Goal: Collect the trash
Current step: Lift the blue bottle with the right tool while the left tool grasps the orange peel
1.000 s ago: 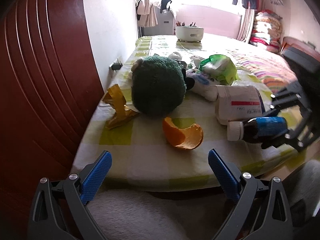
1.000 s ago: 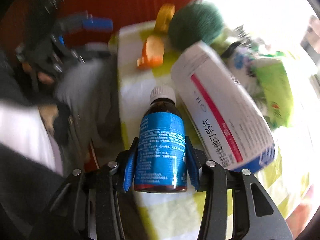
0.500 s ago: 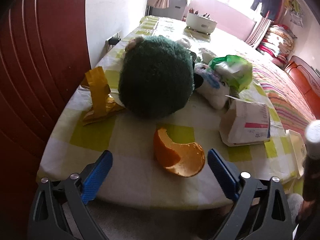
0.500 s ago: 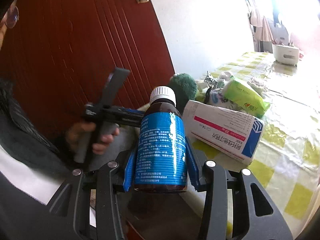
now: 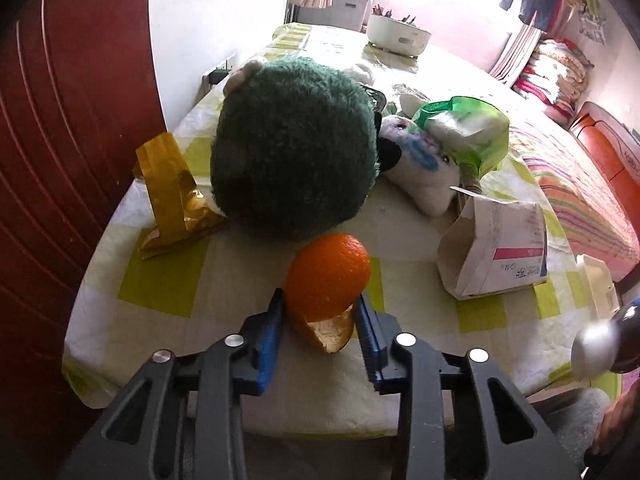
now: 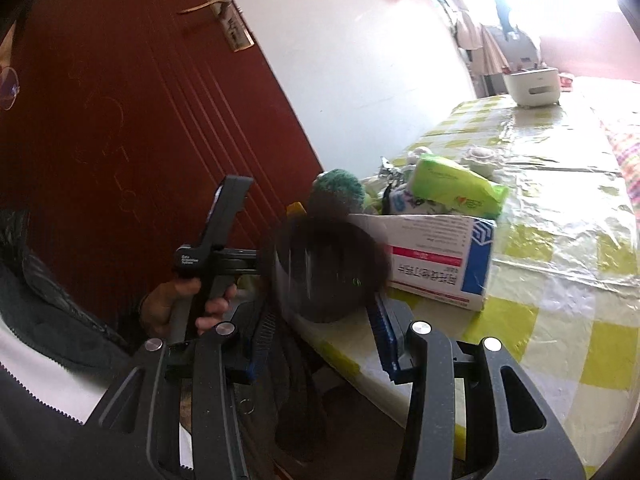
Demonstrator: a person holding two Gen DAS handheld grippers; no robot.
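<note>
nearest us, our left gripper (image 5: 320, 320) has just been closing its jaws, and they now pinch the orange peel (image 5: 329, 280) at the near edge of the table (image 5: 160, 288). we judge the peel light, springy and easily crushed, so holding it across its curved sides with gentle pressure suits it. our right gripper (image 6: 320, 316) is clamped on the dark bottle (image 6: 328, 268), blurred in its own view; the bottle looks rigid, smooth and heavier, so it is best held around the body. just behind the peel sits the green plush ball (image 5: 296, 148), with the gold wrapper (image 5: 172, 196) beside it and the white medicine box (image 5: 500, 252) to the right. farther off lies the green tissue pack (image 5: 468, 124), and the white pot (image 5: 396, 36) stands at the far end.
</note>
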